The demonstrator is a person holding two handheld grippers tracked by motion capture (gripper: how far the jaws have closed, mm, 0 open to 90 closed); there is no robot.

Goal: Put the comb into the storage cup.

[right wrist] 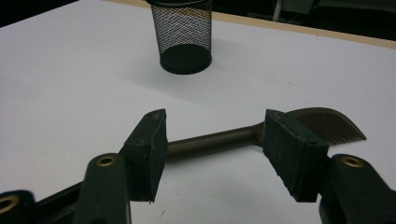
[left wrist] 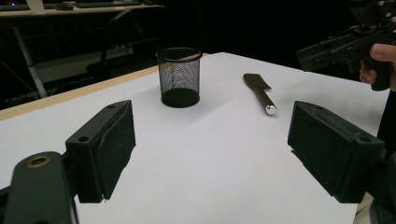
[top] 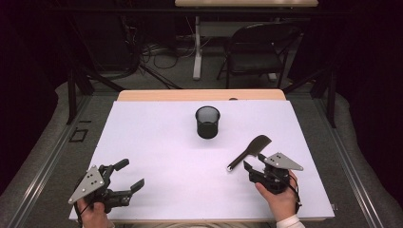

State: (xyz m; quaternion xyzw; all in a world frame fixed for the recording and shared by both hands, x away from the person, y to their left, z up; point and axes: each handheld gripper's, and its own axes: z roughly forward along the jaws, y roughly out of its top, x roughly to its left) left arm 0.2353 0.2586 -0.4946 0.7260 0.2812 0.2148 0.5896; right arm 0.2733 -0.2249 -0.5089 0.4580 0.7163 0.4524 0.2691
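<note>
A dark comb [top: 249,152] with a round handle lies flat on the white sheet at the right, teeth end pointing away. My right gripper [top: 253,164] hovers just behind its handle. In the right gripper view the handle [right wrist: 219,140] runs across the gap, a little beyond the half-spread jaws [right wrist: 215,151]; the pads do not press on it. A black mesh cup [top: 207,122] stands upright and empty at the centre back. My left gripper [top: 130,175] rests at the near left, open wide with nothing between its jaws [left wrist: 212,154]; its view shows the cup [left wrist: 179,77] and comb [left wrist: 259,91].
The white sheet [top: 157,142] covers most of the table, with a wooden strip [top: 199,95] bare along the far edge. A folding chair [top: 259,50] and a table leg [top: 197,47] stand on the floor beyond. The right hand's gripper body [left wrist: 345,44] shows in the left gripper view.
</note>
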